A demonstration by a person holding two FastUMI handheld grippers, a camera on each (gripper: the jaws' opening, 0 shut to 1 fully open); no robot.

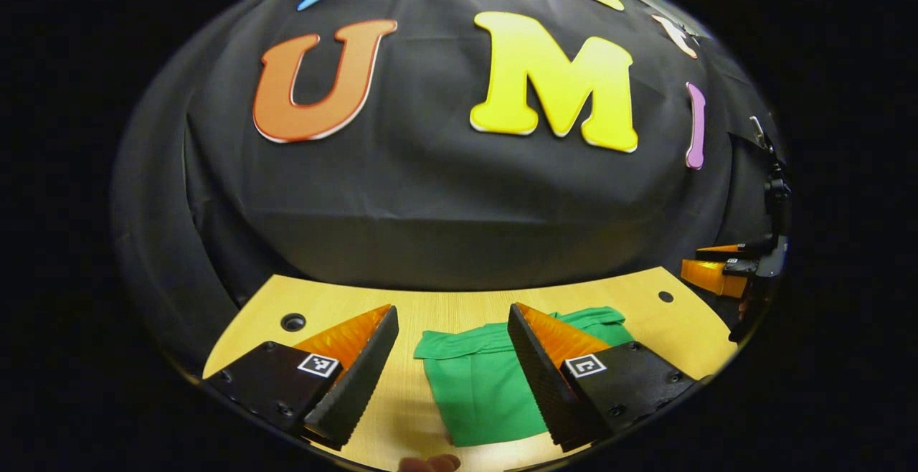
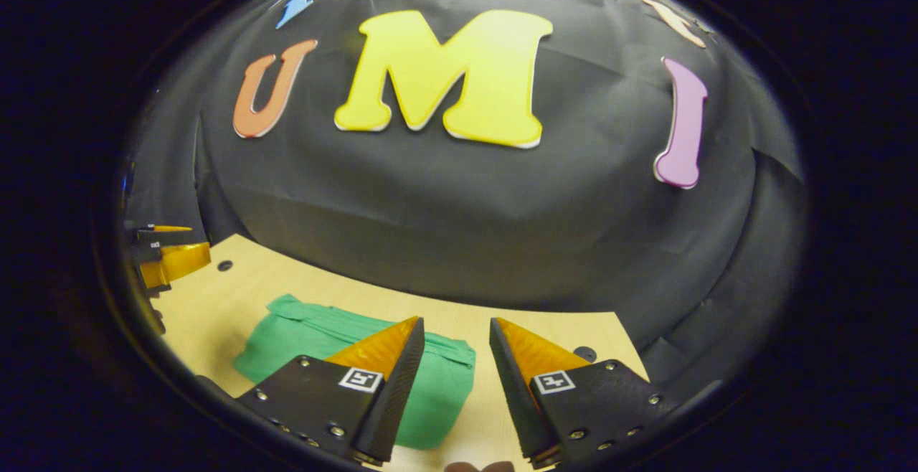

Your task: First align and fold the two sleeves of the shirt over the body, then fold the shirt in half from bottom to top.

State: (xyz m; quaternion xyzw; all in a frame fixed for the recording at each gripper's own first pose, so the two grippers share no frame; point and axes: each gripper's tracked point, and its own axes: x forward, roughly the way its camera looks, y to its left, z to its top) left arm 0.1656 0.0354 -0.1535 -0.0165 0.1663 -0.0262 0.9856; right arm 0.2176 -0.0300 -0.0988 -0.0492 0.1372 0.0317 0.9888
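Lying folded on the table (image 1: 459, 307), the green shirt (image 1: 480, 386) sits below the left gripper (image 1: 452, 346) and right gripper (image 2: 457, 357), both spread wide, holding nothing.

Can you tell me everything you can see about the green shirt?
The green shirt is soft cloth, already folded into a compact, roughly rectangular bundle. It lies flat on the light wooden table, with a seam or folded edge along its far side and a few gentle creases. Both grippers are open and held above it; neither one grips it. Nothing else rests on it.
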